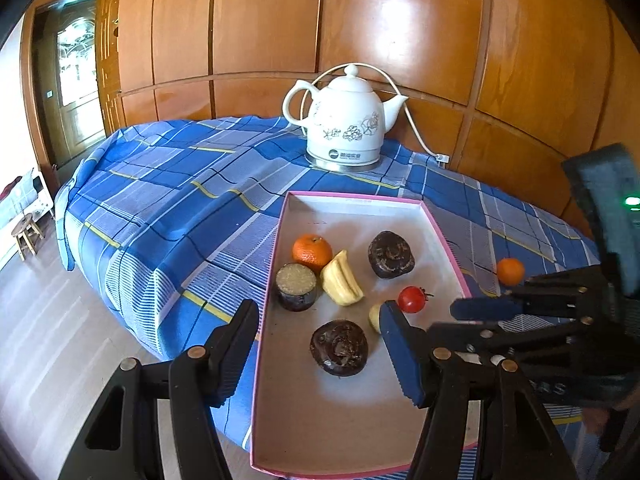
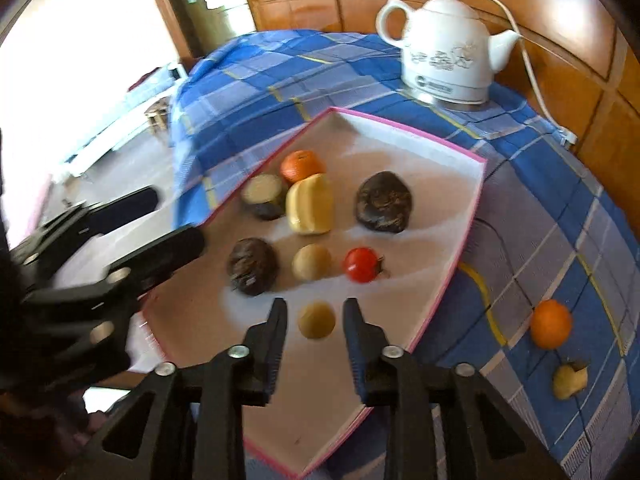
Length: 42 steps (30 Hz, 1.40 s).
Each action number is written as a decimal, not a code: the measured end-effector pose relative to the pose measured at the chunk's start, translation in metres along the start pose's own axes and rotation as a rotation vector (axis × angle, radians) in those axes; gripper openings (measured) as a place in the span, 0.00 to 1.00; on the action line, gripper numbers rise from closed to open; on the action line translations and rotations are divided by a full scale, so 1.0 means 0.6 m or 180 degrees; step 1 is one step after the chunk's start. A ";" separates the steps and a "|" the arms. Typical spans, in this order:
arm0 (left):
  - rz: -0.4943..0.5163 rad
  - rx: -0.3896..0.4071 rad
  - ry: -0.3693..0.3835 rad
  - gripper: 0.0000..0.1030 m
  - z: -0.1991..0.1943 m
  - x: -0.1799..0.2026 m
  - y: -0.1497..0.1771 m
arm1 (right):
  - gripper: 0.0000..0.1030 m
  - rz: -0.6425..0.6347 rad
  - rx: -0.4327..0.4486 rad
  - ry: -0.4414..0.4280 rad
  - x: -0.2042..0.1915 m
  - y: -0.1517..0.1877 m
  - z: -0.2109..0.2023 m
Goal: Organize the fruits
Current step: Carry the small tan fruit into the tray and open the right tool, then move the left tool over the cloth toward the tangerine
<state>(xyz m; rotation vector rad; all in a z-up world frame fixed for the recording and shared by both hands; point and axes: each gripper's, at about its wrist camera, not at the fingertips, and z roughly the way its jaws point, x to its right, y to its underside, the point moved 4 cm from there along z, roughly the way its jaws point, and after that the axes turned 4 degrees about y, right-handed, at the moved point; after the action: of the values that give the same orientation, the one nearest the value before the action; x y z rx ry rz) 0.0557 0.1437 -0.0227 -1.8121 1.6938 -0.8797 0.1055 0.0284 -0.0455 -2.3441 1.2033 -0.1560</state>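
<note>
A pink-rimmed white tray (image 1: 352, 197) (image 2: 400, 120) lies on the blue checked cloth. In it lie an orange (image 1: 312, 250), a banana piece (image 1: 342, 284), a red tomato (image 1: 412, 299) (image 2: 362, 265), several dark fruits and a pale round fruit (image 2: 312, 262). My right gripper (image 2: 316, 334) is low over the tray's near part. A small yellow round fruit (image 2: 317, 320) sits between its fingers with a gap on each side. My left gripper (image 1: 320, 350) (image 2: 168, 224) stands open astride the tray's left rim, holding nothing. A second orange (image 2: 551, 323) (image 1: 510, 271) rests on the cloth.
A white kettle (image 1: 346, 120) (image 2: 448, 52) with a cord stands on the cloth behind the tray, against wooden panelling. A bitten yellowish fruit (image 2: 570, 380) lies near the loose orange. The table edge drops to the floor on the left, by a small stool (image 1: 26, 232).
</note>
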 end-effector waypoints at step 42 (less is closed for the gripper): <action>0.0262 -0.0121 0.0097 0.62 0.004 0.055 0.004 | 0.31 -0.0007 0.0463 0.0990 0.078 0.080 -0.120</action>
<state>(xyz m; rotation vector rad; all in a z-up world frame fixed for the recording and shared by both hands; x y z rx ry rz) 0.0563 0.1105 -0.0221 -1.7481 1.8019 -0.8500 0.0757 -0.0590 -0.0118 -2.2492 1.2832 -0.6072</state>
